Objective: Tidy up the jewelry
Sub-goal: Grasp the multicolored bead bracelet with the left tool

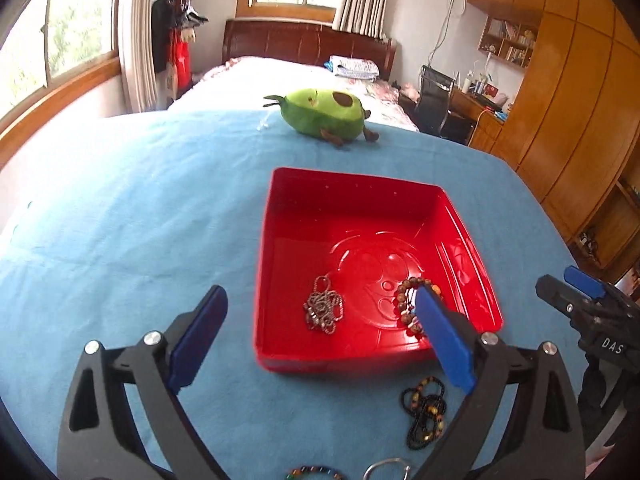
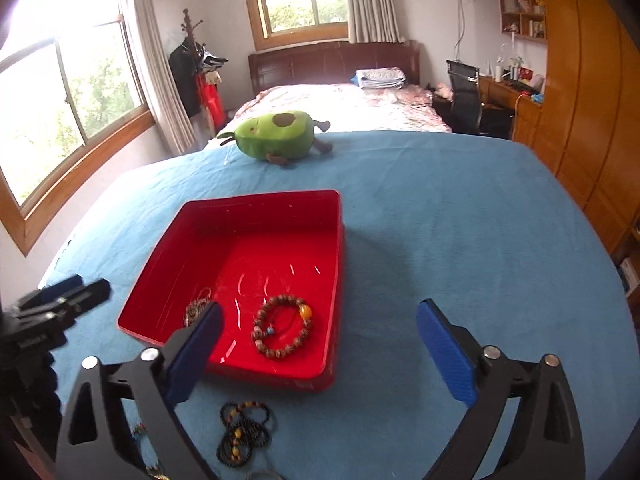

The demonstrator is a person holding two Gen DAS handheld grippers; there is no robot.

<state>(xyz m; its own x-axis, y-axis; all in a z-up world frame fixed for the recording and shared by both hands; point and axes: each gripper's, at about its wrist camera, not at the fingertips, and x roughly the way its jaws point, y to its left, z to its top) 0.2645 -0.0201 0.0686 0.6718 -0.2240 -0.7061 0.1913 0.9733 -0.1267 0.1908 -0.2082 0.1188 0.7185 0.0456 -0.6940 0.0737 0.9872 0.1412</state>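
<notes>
A red tray (image 1: 352, 178) (image 2: 260, 200) sits on the blue cloth. Inside it lie a tangled silver chain (image 1: 324, 310) (image 2: 196, 312) and a brown bead bracelet (image 1: 406, 296) (image 2: 282, 328). A black bead necklace (image 1: 424, 412) (image 2: 242, 436) lies on the cloth just in front of the tray. My left gripper (image 1: 322, 296) hangs open above the tray's near left part, nothing between its blue pads. My right gripper (image 2: 320, 308) is open over the tray's near right corner, also empty. Each gripper shows at the other view's edge.
A green avocado plush (image 1: 324, 114) (image 2: 272, 132) lies at the far edge of the cloth. A coloured bead bracelet (image 1: 316, 474) and a metal ring (image 1: 386, 470) lie near the front edge. A bed, a desk and wardrobes stand behind.
</notes>
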